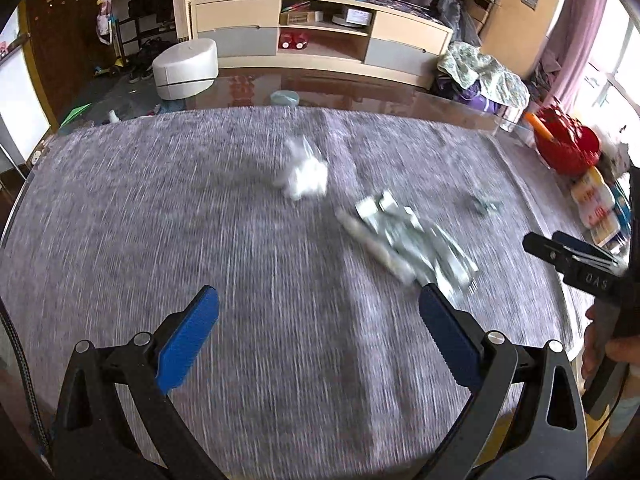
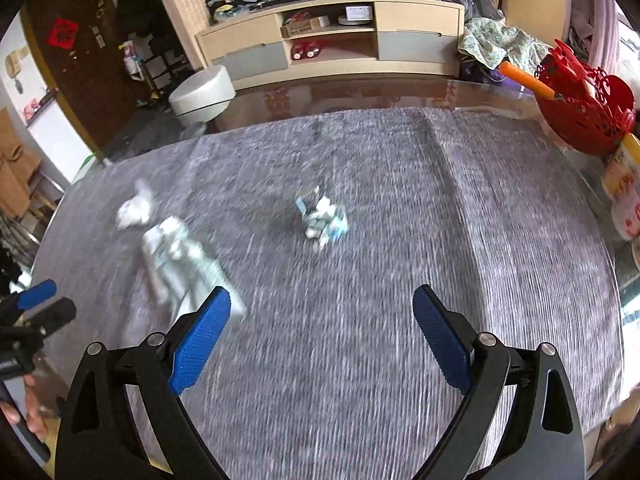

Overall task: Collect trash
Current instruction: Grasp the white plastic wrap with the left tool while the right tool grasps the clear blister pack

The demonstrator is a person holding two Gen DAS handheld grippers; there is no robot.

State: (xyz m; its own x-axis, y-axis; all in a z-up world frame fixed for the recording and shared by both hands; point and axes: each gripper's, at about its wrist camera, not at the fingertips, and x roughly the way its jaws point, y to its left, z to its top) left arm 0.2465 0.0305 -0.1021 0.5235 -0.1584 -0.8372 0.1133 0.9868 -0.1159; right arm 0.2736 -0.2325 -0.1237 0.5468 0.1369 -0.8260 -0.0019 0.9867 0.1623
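Three pieces of trash lie on a table under a grey cloth [image 1: 160, 220]. A crumpled white paper [image 1: 306, 172] [image 2: 136, 208] sits farthest left. A long silvery wrapper [image 1: 408, 240] [image 2: 180, 264] lies beside it, and a small crumpled wrapper [image 1: 486, 204] [image 2: 324, 218] sits further right. My left gripper [image 1: 319, 292] is open and empty above the cloth, its right finger close to the silvery wrapper's near end. My right gripper [image 2: 322, 293] is open and empty, short of the small wrapper. Each gripper shows at the edge of the other's view: the right gripper [image 1: 544, 240] and the left gripper [image 2: 50, 300].
A red openwork basket [image 1: 568, 144] [image 2: 588, 104] with an orange stick stands at the table's right edge, with packaged goods [image 2: 628, 200] near it. Beyond the glass table edge are a white round stool [image 1: 186, 68] and a low cabinet [image 2: 332, 36]. Both views are motion-blurred.
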